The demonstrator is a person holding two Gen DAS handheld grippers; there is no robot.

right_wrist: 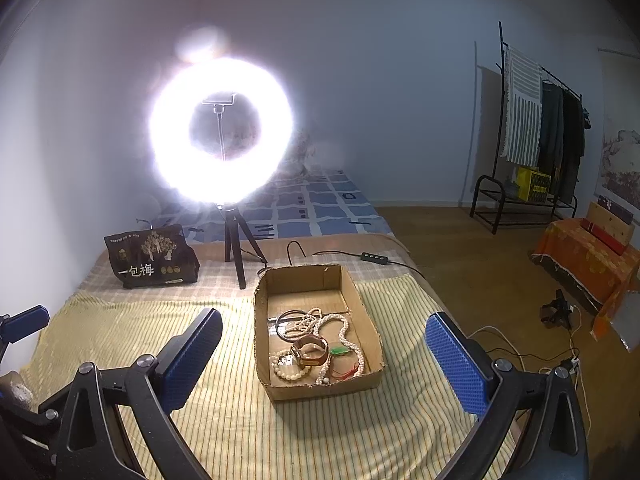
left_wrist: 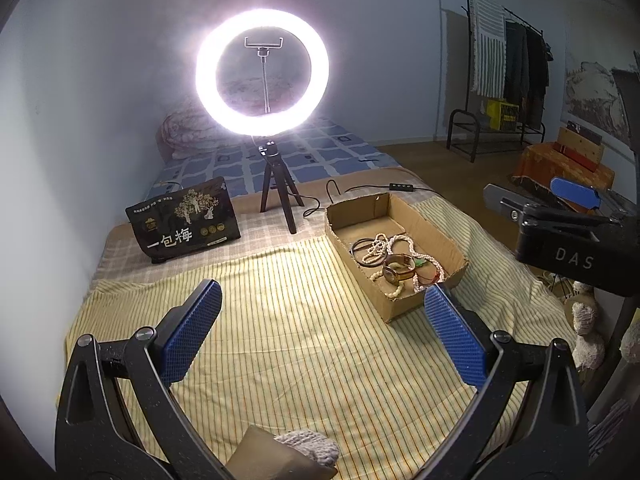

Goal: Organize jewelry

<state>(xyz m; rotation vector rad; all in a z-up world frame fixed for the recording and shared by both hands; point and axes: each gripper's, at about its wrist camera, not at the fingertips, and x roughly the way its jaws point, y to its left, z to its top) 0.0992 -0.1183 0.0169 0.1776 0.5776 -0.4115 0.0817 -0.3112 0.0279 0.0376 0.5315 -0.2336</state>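
A shallow cardboard box (left_wrist: 430, 226) (right_wrist: 362, 300) sits on a yellow striped cloth. In it lie a pearl necklace (right_wrist: 344, 330), a bead bracelet (right_wrist: 288, 372), a gold-brown watch (left_wrist: 398, 267) (right_wrist: 310, 352), black rings (right_wrist: 290, 322) and a green pendant on a red cord (right_wrist: 340, 350). My left gripper (left_wrist: 322, 298) is open and empty, left of and nearer than the box. My right gripper (right_wrist: 324, 330) is open and empty, its fingers on either side of the box, hovering in front of it. It also shows in the left wrist view (left_wrist: 576, 196).
A lit ring light on a small tripod (left_wrist: 278, 184) (right_wrist: 236, 240) stands behind the box with its cable and switch (right_wrist: 374, 258). A dark snack bag (left_wrist: 184, 220) (right_wrist: 150, 258) stands at the back left. A clothes rack (right_wrist: 532, 140) and an orange-covered stand (right_wrist: 588, 256) are at the right.
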